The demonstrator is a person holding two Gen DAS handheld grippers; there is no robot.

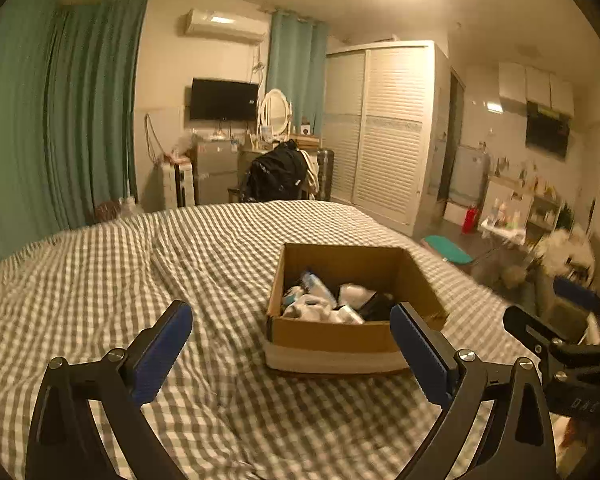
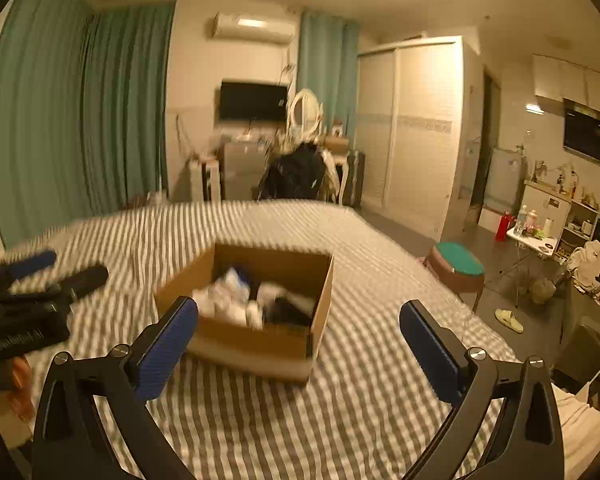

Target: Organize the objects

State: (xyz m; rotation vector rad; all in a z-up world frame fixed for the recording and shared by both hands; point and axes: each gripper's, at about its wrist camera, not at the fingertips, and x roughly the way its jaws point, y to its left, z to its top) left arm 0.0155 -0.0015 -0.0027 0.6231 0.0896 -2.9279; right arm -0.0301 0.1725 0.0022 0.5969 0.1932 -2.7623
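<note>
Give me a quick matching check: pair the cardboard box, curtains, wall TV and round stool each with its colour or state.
Things:
1. cardboard box
2. curtains
3. wall TV
4. round stool

Descriptions:
a. black, screen off
b. open-topped, holding mixed items
c. teal seat, on the floor beside the bed
d. green, drawn

Pairs: 1-b, 2-d, 3-a, 4-c

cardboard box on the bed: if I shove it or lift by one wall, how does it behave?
The cardboard box sits on a soft, wrinkled checked bedspread, so a push probably drags and bunches fabric rather than sliding cleanly. Its open top and thin walls likely flex under a one-wall grip. The contents look like loose soft items, so it is probably light but may shift if tilted.
</note>
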